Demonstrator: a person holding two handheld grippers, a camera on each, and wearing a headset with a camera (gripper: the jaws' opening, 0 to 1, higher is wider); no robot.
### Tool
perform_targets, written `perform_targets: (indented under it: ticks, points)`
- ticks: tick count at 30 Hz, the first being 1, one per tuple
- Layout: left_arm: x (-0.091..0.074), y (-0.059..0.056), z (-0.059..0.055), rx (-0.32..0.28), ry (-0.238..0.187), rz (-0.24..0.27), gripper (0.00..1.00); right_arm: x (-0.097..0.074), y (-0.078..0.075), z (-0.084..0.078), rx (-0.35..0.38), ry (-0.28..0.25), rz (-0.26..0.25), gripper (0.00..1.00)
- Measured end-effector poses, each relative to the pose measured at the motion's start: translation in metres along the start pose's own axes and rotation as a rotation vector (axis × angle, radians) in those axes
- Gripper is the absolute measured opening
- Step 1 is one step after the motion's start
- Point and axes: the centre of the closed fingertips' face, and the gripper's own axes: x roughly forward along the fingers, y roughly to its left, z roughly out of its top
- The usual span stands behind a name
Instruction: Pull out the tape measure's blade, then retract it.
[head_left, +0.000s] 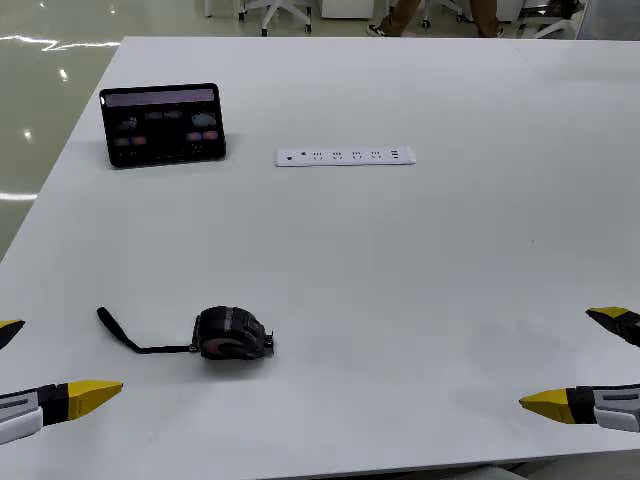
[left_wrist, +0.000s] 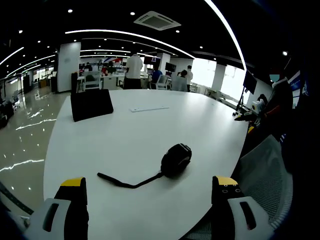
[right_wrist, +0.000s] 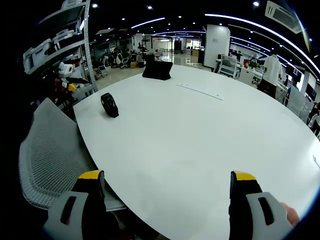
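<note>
Your left gripper and right gripper hover wide open at the near edge of the white table, well apart; the black tape measure lies near the left one

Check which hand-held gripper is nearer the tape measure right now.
Left. The left hand-held gripper is open, a short way left of the tape measure in the head view, not touching; the right hand-held gripper is open, far off on its other side.
</note>
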Motion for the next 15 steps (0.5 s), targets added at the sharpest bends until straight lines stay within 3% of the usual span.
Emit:
perform_targets:
  ticks: [15]
  points:
    - [0.0009, -0.0006, 0.0003, 0.005, -0.004, -0.005, 1.00, 0.0011, 0.0000, -0.0007, -0.009, 0.000, -0.005, 1.00]
